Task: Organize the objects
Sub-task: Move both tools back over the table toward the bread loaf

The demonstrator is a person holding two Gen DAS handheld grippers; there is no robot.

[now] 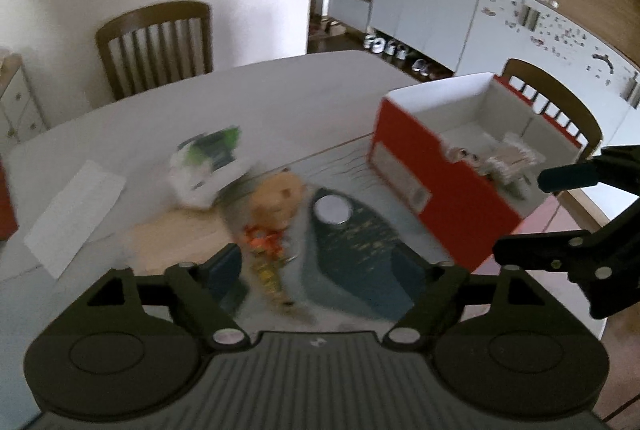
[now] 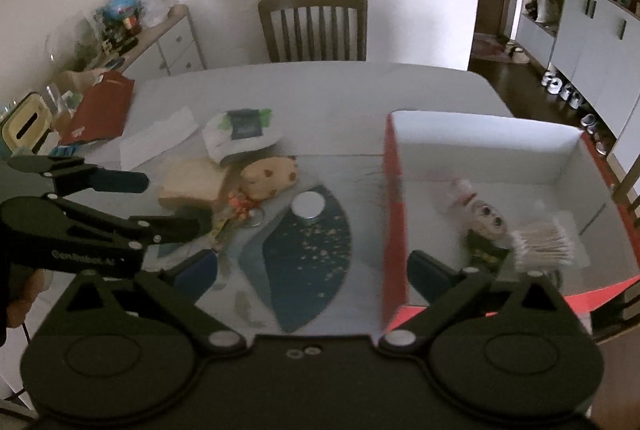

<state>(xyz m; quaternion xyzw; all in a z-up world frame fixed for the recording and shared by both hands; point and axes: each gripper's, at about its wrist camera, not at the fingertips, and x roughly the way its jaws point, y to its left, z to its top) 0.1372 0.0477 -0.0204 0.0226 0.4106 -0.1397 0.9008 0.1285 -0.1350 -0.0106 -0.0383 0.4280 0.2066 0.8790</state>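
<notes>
Both the left gripper and right gripper hang released and empty; loose items, including a tan cookie-print pouch, await transfer into the red-sided white-lined cardboard box alongside.

Both grippers were matte black plastic. The left gripper had two round discs on its base, a ribbed panel between them, silver pivot screws, and dark blue fingers. The right gripper looked the same, with small silver screws. Seen from the right wrist, the left one bore faint white lettering.
</notes>
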